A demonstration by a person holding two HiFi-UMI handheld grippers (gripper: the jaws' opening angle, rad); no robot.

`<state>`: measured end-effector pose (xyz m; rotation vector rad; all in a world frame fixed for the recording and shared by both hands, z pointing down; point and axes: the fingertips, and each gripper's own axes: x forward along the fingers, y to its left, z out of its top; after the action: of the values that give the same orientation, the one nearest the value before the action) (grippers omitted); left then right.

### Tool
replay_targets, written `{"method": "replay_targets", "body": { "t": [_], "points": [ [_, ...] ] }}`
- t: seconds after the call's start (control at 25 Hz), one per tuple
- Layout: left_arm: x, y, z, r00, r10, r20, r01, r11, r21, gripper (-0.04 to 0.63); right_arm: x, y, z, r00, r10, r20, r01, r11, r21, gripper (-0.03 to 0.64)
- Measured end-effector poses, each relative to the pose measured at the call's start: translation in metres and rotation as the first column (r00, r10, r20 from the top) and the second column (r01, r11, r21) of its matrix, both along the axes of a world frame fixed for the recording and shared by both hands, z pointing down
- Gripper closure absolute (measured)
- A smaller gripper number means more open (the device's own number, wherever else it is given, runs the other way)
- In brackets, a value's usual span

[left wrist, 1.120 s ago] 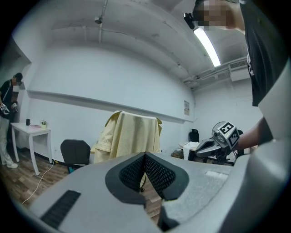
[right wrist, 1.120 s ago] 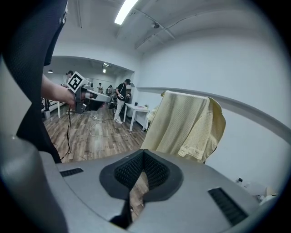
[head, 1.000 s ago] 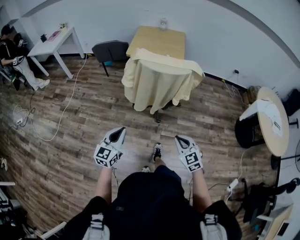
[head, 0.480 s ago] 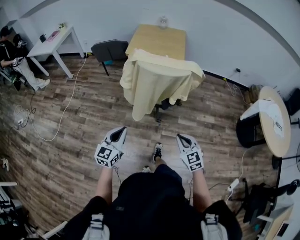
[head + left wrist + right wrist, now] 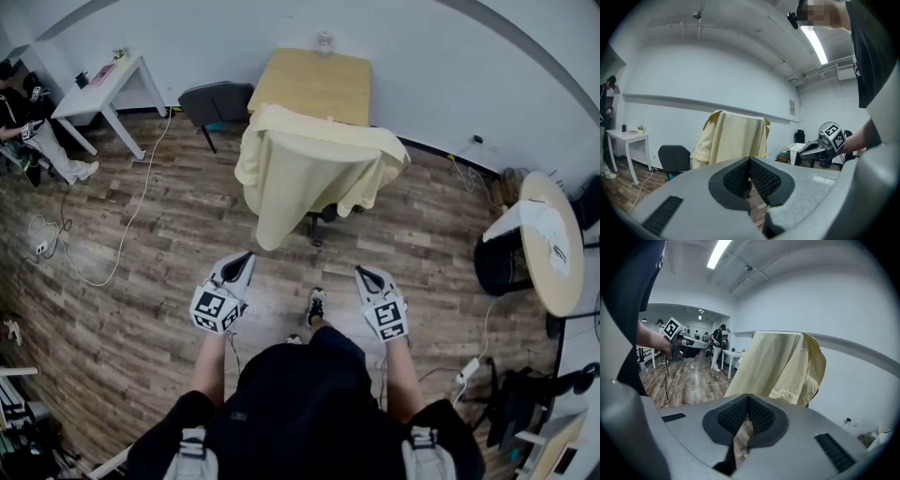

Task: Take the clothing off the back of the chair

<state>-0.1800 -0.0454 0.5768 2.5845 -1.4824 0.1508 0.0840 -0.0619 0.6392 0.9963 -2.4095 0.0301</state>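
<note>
Left tongs: closed, the ribbed pads meeting at the tip with nothing between them, held low in front of the person's body.
Right tongs: also closed on nothing, level with the left tongs and well apart from them.
Shoe: between the two tongs, planted on the wood floor in mid-step.
What changed: over the last second both tongs have kept their place before the body. The yellow shirt now looks larger in the head view, and its hem reaches closer to the tong tips. The person appears to have walked toward it.
Yellow shirt now: straight ahead of both tongs and still well apart from them. It is draped over the chair back and covers it, with a sleeve hanging at each side.
Chair: beyond the tongs, with only a dark part near its base showing under the hem.
Counter: a bare wooden top just past the chair, against the wall.
Meaning for the task: this looks like the approach, and the shirt is untouched. The gap is closing, so the tongs will probably need to open and rise toward the shirt's top edge.
</note>
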Motion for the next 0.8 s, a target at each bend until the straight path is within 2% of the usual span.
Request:
{"method": "replay_targets", "body": {
  "t": [0.56, 0.8],
  "points": [
    [0.004, -0.047, -0.001, 1.0, 0.01, 0.021, -0.009, 1.0, -0.015, 0.597, 0.008, -0.045, 0.004, 0.999, 0.035, 0.015, -0.035, 0.999, 0.002, 0.623],
    [-0.002, -0.071, -0.008, 0.999, -0.014, 0.03, 0.014, 1.0, -0.014, 0.597, 0.005, -0.078, -0.006, 1.0, 0.026, 0.017, -0.027, 1.0, 0.017, 0.621]
  ]
}}
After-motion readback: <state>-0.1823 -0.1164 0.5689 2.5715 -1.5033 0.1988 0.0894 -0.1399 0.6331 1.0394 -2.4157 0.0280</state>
